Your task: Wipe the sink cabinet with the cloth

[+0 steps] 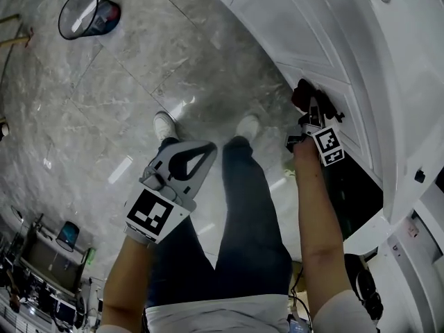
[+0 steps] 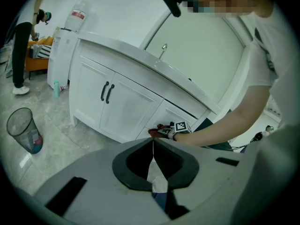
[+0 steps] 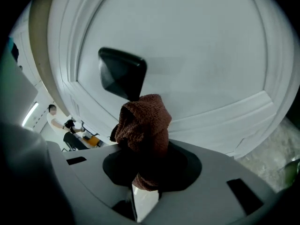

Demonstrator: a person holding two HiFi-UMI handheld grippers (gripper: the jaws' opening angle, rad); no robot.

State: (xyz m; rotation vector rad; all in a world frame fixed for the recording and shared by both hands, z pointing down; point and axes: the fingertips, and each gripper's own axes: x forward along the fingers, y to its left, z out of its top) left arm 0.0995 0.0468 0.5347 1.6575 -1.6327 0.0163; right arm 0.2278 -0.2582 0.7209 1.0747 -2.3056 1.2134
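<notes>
- Now the right tool (image 1: pixel 313 118) pinches a bunched brown cloth (image 3: pixel 143 125) up at the sink cabinet (image 3: pixel 197 50) door, just beside its black handle (image 3: pixel 122 74).
- Left tool (image 2: pixel 153 146): jaws pressed together on nothing, held well apart from the cabinet.
- Mesh bin (image 1: pixel 87 14) stands on the floor (image 1: pixel 104 116), far from the cabinet.

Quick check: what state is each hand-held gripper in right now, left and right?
Left hand-held gripper: shut, nothing between its jaws.
Right hand-held gripper: shut on the brown cloth.
</notes>
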